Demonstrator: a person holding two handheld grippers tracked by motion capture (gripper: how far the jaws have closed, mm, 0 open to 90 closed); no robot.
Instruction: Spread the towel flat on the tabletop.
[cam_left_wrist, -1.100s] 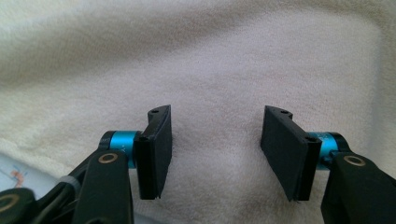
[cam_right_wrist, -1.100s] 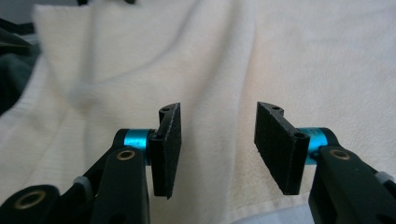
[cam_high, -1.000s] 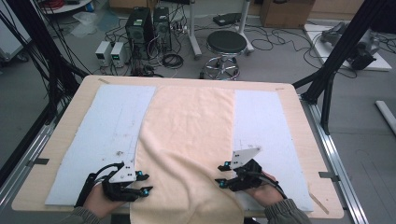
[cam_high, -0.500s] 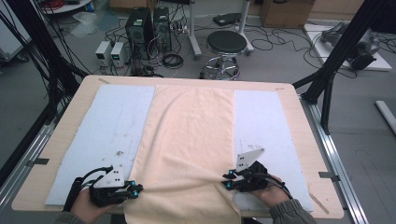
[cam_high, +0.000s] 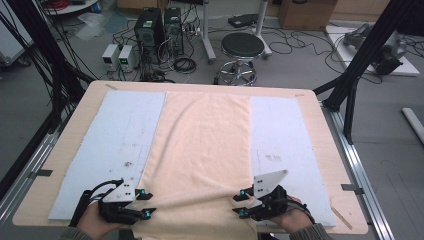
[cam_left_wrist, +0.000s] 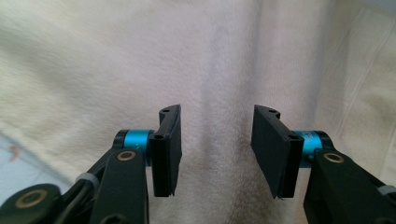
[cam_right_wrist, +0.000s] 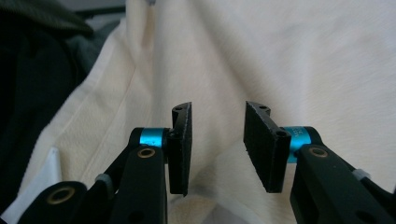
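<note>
Room: grey floor behind the table, with a round black stool (cam_high: 242, 46), computer towers (cam_high: 160, 25) and many loose cables.
Surface: a wooden table (cam_high: 312, 107) that carries 2 pale blue mats (cam_high: 117, 130), 1 at each side.
Cloth: a cream towel (cam_high: 205, 140) lies in the middle between the mats, from the far edge to the near edge (here it hangs a little over the rim); a raised fold runs across it between the 2 grippers.
Left gripper (cam_high: 145, 202): at the near left edge of the towel; its jaws have just been opening and now stand apart, with only towel surface below them, nothing pinched.
Right gripper (cam_high: 240, 202): at the near right edge of the towel; jaws also just opening, released, with no fabric between the pads.
</note>
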